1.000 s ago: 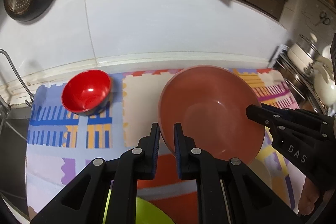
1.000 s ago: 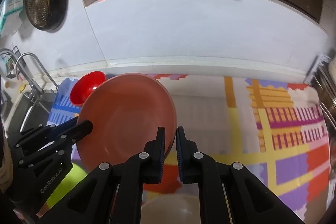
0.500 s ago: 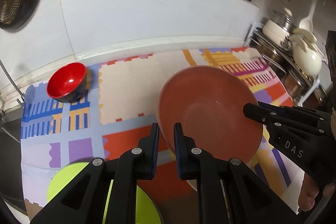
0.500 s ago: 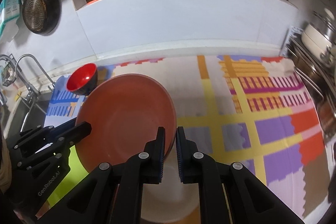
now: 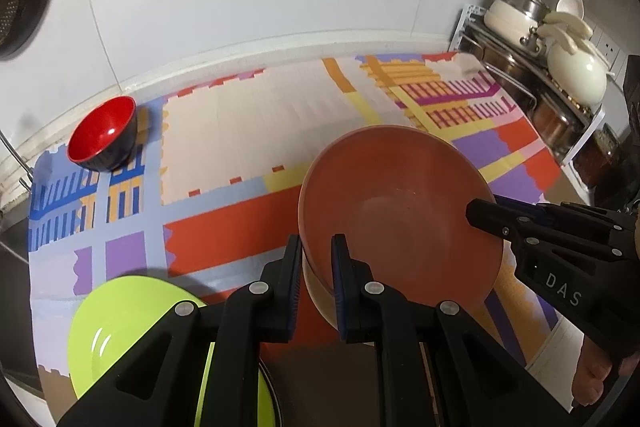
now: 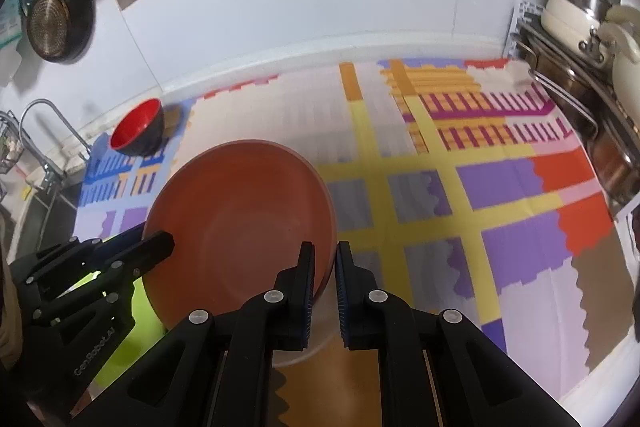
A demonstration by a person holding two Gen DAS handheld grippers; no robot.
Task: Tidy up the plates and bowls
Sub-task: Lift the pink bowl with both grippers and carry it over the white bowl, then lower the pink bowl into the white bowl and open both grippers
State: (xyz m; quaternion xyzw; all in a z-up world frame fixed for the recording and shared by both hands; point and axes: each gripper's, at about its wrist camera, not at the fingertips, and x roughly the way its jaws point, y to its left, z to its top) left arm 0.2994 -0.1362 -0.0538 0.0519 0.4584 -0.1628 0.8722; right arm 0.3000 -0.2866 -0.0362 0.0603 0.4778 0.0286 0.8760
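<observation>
Item in hand: one large terracotta bowl [image 5: 400, 211], being carried between two tools above the patterned mat [image 5: 248, 123] on the counter.

Step in hand, as I judge it — the transfer of the bowl toward a stacking spot. A pale bowl [image 6: 316, 339] is sitting on the mat directly under its near edge, and that looks the likely place. The next move is calling for a level, matched lowering by both tools, then a release together so the bowl is not tipping.

Left tool [image 5: 316, 259]: jaws narrowed to a thin gap, clamping the bowl's near-left rim, one finger inside and one outside.

Right tool [image 6: 324, 267]: likewise nearly closed, pinching the opposite rim.

Other stock:
- red bowl [image 5: 102, 135], black outside, standing alone at the far left corner of the mat, well apart from the rest.
- lime-green plate [image 5: 124, 331], lying at the near left, partly hidden under the left tool.
- pots and a rack [image 5: 560, 67] at the right end of the counter — not part of the work, by my reckoning.
</observation>
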